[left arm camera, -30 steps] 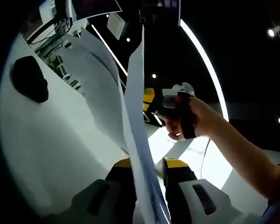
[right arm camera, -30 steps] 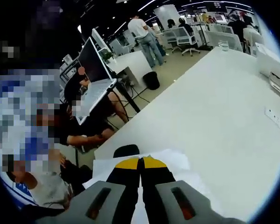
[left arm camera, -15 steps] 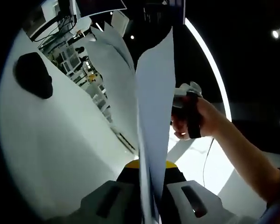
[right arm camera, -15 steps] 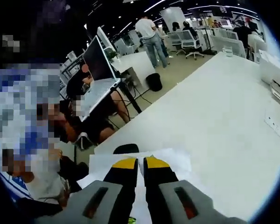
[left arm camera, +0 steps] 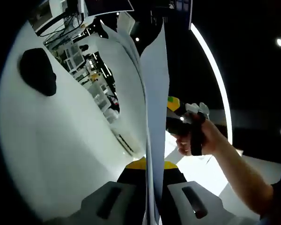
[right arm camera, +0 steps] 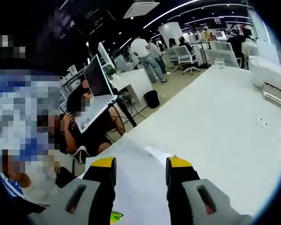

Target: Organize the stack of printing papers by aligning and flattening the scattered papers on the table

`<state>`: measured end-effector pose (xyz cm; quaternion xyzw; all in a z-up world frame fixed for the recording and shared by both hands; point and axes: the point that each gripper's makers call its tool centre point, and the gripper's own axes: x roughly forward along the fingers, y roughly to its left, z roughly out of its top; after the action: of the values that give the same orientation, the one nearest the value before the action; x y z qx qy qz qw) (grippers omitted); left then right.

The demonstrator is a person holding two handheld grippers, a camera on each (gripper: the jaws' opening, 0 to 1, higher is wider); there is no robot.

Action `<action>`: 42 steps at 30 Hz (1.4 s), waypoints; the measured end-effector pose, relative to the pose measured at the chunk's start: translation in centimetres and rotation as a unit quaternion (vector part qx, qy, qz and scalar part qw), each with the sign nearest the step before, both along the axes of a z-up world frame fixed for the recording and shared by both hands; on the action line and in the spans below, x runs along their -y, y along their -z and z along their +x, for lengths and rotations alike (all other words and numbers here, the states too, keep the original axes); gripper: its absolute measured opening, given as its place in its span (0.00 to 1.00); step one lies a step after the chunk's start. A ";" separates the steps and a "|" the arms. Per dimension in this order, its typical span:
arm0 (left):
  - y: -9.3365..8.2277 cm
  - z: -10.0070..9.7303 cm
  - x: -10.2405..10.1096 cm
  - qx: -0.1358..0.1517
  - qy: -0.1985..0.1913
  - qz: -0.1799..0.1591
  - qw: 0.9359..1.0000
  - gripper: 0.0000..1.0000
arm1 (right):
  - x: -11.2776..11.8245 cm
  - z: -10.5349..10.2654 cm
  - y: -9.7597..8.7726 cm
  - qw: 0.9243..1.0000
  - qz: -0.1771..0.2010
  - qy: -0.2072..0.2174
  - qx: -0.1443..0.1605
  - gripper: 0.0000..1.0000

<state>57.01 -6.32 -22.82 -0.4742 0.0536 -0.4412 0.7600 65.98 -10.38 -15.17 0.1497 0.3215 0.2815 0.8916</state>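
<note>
We hold a sheaf of thin white printing papers (left arm camera: 154, 93) on edge above the long white surface (left arm camera: 51, 154), and the likeliest mishap from here is a spill: in the left gripper view the left tool (left arm camera: 152, 165), its yellow-tipped jaws drawn close, pinches only the lower edge of the sheets, which rise tall and bowed away from it, the outer leaves fanning apart near the top. In our judgement a grip that narrow, on paper that limp, could let single sheets slide free or fold over as the bundle is tapped square, and a hard tap against the surface could crumple the bottom corners instead of levelling them. The right tool (right arm camera: 138, 166) adds to the risk; in the right gripper view its jaws stand spread wide with a white sheet (right arm camera: 136, 187) lying between them, gripped by nothing we can see, so that side of the bundle has no firm hold. In the left gripper view that same right tool (left arm camera: 185, 117), in a person's hand (left arm camera: 201, 138), sits just beside the far face of the upright sheets. A dark rounded object (left arm camera: 37, 70) rests on the surface well apart from the paper, and a white open laptop (right arm camera: 96, 105) stands on a neighbouring desk beyond the surface's edge.
</note>
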 end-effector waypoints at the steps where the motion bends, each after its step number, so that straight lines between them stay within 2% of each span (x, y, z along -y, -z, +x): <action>1: 0.0 0.0 0.0 -0.001 0.001 0.000 1.000 0.06 | 0.3 -0.2 0.0 1.000 0.006 0.002 0.000 0.40; 6: 0.0 0.0 0.1 0.000 0.004 0.003 1.000 0.06 | 2.8 -1.8 0.2 0.999 0.042 0.019 -0.001 0.43; 16: 0.1 0.2 -0.1 -0.019 0.004 -0.013 1.000 0.06 | 6.5 -5.9 2.8 0.998 0.056 0.028 0.000 0.46; 20: 0.0 0.2 -0.1 -0.023 0.004 -0.018 1.000 0.06 | 7.2 -7.6 3.3 0.998 0.063 0.027 0.000 0.45; 25: -0.1 -0.2 0.5 -0.018 0.015 -0.005 1.000 0.06 | 7.7 -9.6 3.6 0.996 0.082 0.024 0.007 0.46; 29: -0.6 -0.3 0.7 -0.014 0.018 -0.002 1.000 0.06 | 7.8 -11.1 3.6 0.992 0.118 0.031 0.020 0.47; 31: -1.0 -0.3 0.5 -0.012 0.018 -0.006 1.000 0.06 | 7.9 -12.1 3.4 0.988 0.148 0.037 0.029 0.48; 35: -2.0 -0.2 0.1 -0.004 0.016 -0.009 1.000 0.06 | 8.9 -13.1 3.5 0.986 0.155 0.044 0.037 0.47; 39: -4.0 -0.4 -0.2 0.025 0.014 -0.005 1.000 0.06 | 10.2 -14.3 3.7 0.983 0.168 0.059 0.052 0.47; 42: -5.2 -0.8 -0.2 0.042 0.017 -0.012 0.999 0.06 | 10.5 -15.1 4.0 0.979 0.186 0.062 0.050 0.47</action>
<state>56.26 -6.12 -17.59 -0.4635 0.0242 -0.4739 0.7484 50.87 -20.86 -19.14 0.3184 0.2084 0.2876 0.8789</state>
